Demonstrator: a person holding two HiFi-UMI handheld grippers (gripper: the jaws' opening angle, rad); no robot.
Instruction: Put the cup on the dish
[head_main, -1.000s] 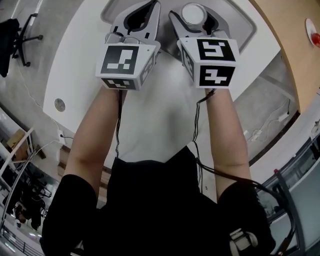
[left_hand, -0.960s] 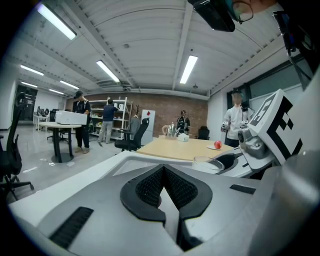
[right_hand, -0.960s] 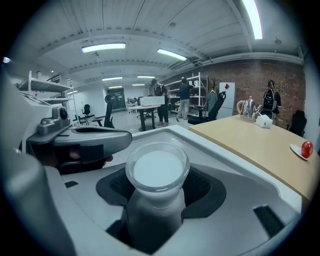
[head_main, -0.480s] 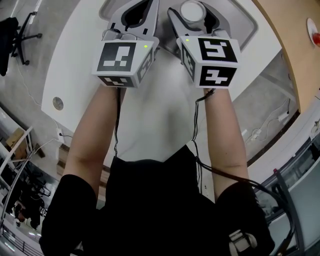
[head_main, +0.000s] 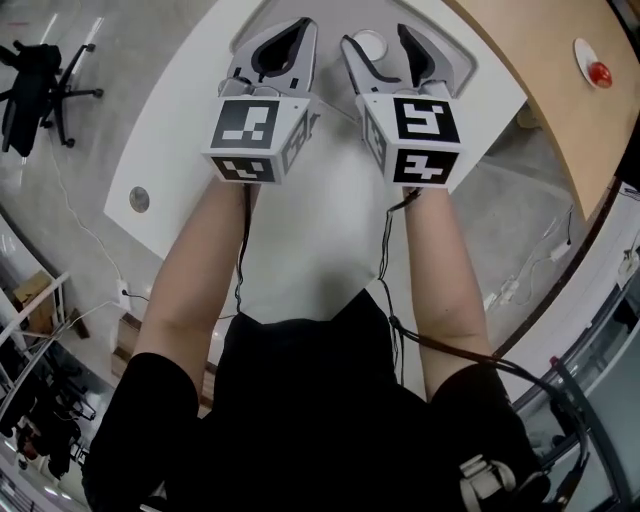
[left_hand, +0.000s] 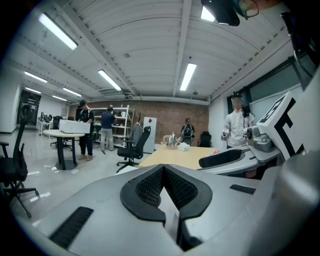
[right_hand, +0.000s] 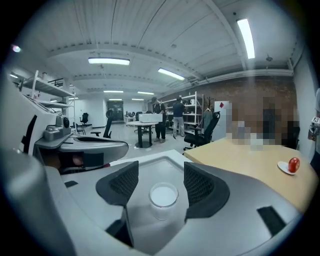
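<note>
A small clear cup with a white inside stands upright on a grey tray set in the white table. My right gripper is open, one jaw on each side of the cup with a gap to both. The head view shows the cup between the right gripper's jaws. My left gripper is to its left, shut with nothing in it; its ribbed pads meet in a V. A white dish holding a red ball lies far right on a wooden table.
The white table ends just beyond the tray; a wooden table adjoins it on the right. In the head view the dish is at the top right. Office chairs, another table and several people stand farther off.
In the head view both grippers and the table now look smaller and farther away. The cup is still between the right jaws. The left jaws stay shut.
</note>
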